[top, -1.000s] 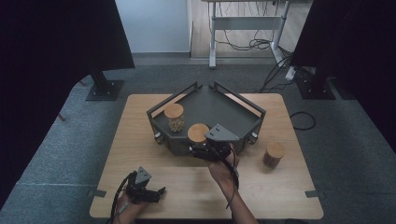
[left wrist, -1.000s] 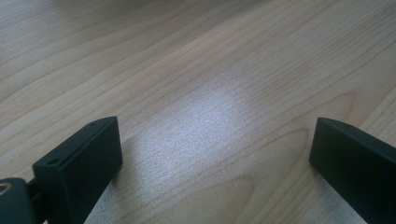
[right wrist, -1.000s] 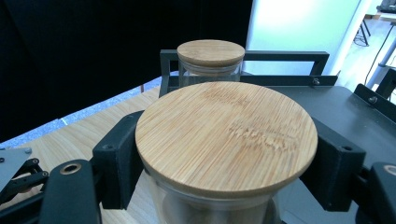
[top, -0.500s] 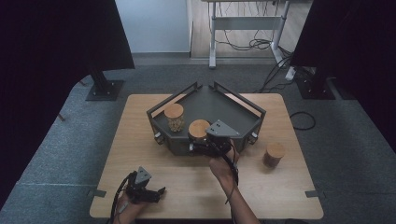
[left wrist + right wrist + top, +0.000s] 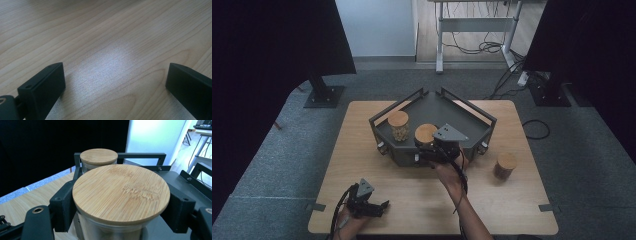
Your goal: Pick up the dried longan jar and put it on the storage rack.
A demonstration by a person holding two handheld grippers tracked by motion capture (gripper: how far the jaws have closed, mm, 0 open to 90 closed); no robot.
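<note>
1. One wooden table (image 5: pixel 377 150) carries everything; its grain also shows in the left gripper view (image 5: pixel 112 45), bare between the jaws.
2. Dark grey tray (image 5: pixel 472 120) with raised slatted walls sits at the table's far middle, pointed corner away from the person. In the right gripper view its frame (image 5: pixel 142 156) runs behind the jars.
3. Three glass jars with round bamboo lids in total. Two are over the tray, the third is off it.
4. Held jar (image 5: pixel 426 135): at the near middle of the tray, just right of the seated one. In the right gripper view its lid (image 5: pixel 121 192) sits level, glass wall below it. Whether its base touches the tray floor cannot be told.
5. Second jar (image 5: pixel 398 125): upright in the tray's left part, pale contents inside; seen behind the held jar in the right gripper view (image 5: pixel 98 157). Close to it, contact cannot be told.
6. Third jar (image 5: pixel 505 166): upright on the bare table, right of the tray, well apart from the grippers.
7. Right gripper (image 5: pixel 432 150): at the tray's near wall, hand behind it. Jaws clamped on the held jar, pads (image 5: pixel 63 205) pressing either side just under the lid.
8. Left gripper (image 5: pixel 384 205): low at the near left edge of the table, well apart from tray and jars. Jaws spread wide, nothing between them but tabletop
</note>
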